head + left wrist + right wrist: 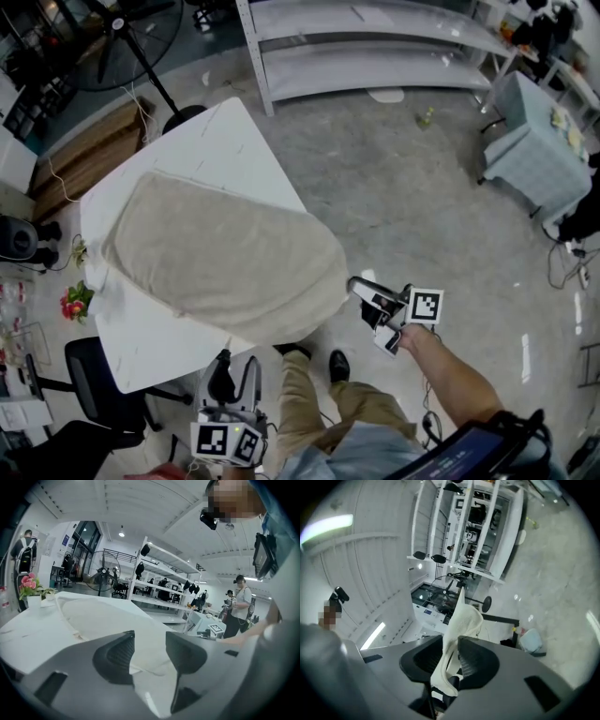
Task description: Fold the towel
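Grey concrete floor [422, 206] all around, and a white table [202, 141] with the beige towel [225, 253] spread flat over most of it, its near edge drooping off the table's side. The right gripper [359, 287] has its jaws pinched on the towel's near-right corner (in the right gripper view the fabric runs right between the pads). The left gripper [236, 364] sits just off the near-left edge, jaws apart, nothing clamped in them.

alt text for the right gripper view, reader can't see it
The right tool pinches the edge of a cream towel between its two dark jaws, the cloth rising from them in a fold. Behind, the room appears tilted: white shelving and a grey floor.
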Available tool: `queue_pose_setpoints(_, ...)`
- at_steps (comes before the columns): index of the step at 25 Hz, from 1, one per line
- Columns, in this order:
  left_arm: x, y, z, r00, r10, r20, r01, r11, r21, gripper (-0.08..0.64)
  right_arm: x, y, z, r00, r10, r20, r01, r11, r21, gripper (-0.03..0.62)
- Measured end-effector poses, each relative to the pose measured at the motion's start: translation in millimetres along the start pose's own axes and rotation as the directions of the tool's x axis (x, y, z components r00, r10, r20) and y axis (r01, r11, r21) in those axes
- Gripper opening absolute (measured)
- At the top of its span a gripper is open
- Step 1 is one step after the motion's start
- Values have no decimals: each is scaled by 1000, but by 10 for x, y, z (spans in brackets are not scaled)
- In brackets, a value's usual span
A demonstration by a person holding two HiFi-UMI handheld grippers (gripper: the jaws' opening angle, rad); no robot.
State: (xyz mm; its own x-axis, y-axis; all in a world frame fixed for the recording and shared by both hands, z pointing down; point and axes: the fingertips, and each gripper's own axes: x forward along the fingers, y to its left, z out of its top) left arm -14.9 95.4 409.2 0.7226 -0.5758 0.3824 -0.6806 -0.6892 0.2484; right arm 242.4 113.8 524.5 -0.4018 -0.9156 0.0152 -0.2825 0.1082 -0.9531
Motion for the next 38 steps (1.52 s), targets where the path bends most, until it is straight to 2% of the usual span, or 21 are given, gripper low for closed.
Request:
queue_pose_setpoints(1, 8, -26, -63, 1000, -9, -5, 9, 1000, -11, 212, -16, 16, 46, 1000, -9, 6, 9, 1000, -25, 91)
queue_pose_setpoints(4, 52, -121, -310, 999, -49, -21, 47, 996, -71, 218, 1, 129, 128, 1000, 1, -12, -2, 997, -73, 34)
queue_pose_setpoints(7, 125, -188, -582, 997, -75, -36, 71, 992, -102, 255, 18, 181, 211, 996, -67, -58, 53, 976, -211, 59)
queue_pose_setpoints(12, 168, -156, -690, 996, -75, -51, 70, 993, -97, 255, 96, 329, 312, 974, -176, -146, 94, 891, -445, 69)
queue_pose_setpoints(14, 168, -152, -714, 997, -67, -46, 62, 993, -99, 255, 165, 365, 447, 969, -198, -149, 98, 859, -502, 72)
queue_pose_setpoints(17, 140, -149, -716, 998, -46, -32, 44, 996, -81, 255, 284, 423, 707, 975, -188, -116, 98, 837, -539, 72)
queue_pose_setpoints(20, 129, -141, -641, 1000, 24, 3, -23, 998, -50, 253, 398, 468, 905, 976, -176, -127, 64, 792, -607, 72)
queue_pose_setpoints(22, 137, -155, -569, 994, 101, 45, -100, 994, -35, 240, 470, 495, 970, 972, -162, -170, 9, 748, -663, 72)
queue_pose_setpoints(25, 168, -299, -493, 968, 222, 115, -223, 975, 3, 210, 487, 528, 1039, 964, -104, -245, -112, 679, -726, 82)
queue_pose_setpoints(28, 195, -487, -486, 929, 328, 172, -344, 937, 68, 210, 410, 461, 1024, 948, -38, -315, -231, 599, -767, 94)
queue_pose_setpoints(30, 205, -594, -503, 893, 394, 217, -418, 905, 77, 211, 363, 333, 903, 927, -35, -373, -304, 509, -805, 102)
queue_pose_setpoints(31, 206, -663, -531, 876, 424, 231, -450, 890, 71, 211, 323, 262, 818, 914, -45, -403, -341, 450, -825, 115)
queue_pose_setpoints(32, 214, -741, -575, 861, 449, 238, -475, 878, 64, 212, 277, 197, 731, 900, -58, -431, -380, 377, -844, 140)
queue_pose_setpoints(33, 233, -815, -634, 851, 469, 238, -495, 867, 60, 212, 230, 136, 647, 886, -73, -458, -421, 284, -861, 176)
queue_pose_setpoints(35, 300, -913, -765, 835, 501, 229, -525, 849, 56, 212, 156, -9, 486, 857, -139, -496, -494, 49, -868, 231)
queue_pose_setpoints(36, 340, -931, -825, 827, 514, 228, -538, 841, 55, 212, 144, -93, 408, 850, -175, -496, -512, -55, -857, 250)
queue_pose_setpoints(38, 427, -925, -916, 811, 534, 241, -559, 828, 47, 212, 192, -212, 275, 868, -169, -468, -496, -232, -837, 275)
